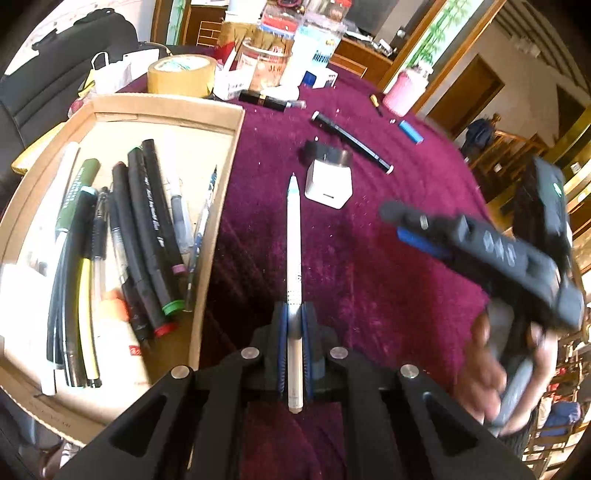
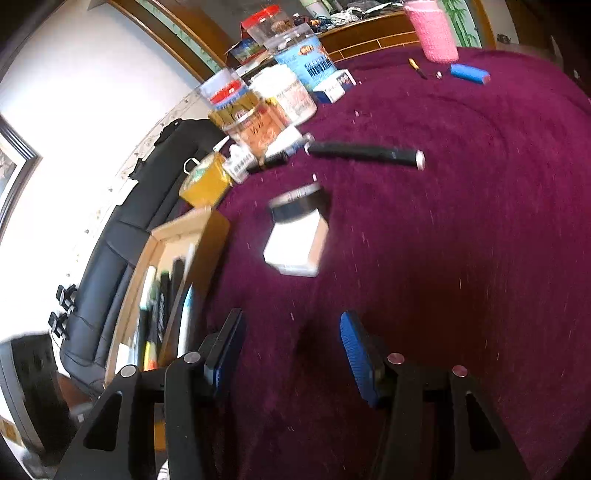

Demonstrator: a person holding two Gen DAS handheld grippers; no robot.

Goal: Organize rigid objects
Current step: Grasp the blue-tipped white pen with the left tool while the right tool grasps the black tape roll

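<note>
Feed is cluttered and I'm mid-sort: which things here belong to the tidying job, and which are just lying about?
Job:
- white pen, clamped in left gripper
- box of pens
- black pen
- white cube
- right gripper, open, empty

Lying about:
- tape roll
- jars
- pink cup
- blue cylinder

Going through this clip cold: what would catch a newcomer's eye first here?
First, the white pen clamped in the left gripper, pointing out over the plum tablecloth. Next, the cardboard tray on the left of that view, crowded with markers and pens. The right gripper stands open and empty, short of the white charger cube.
</note>
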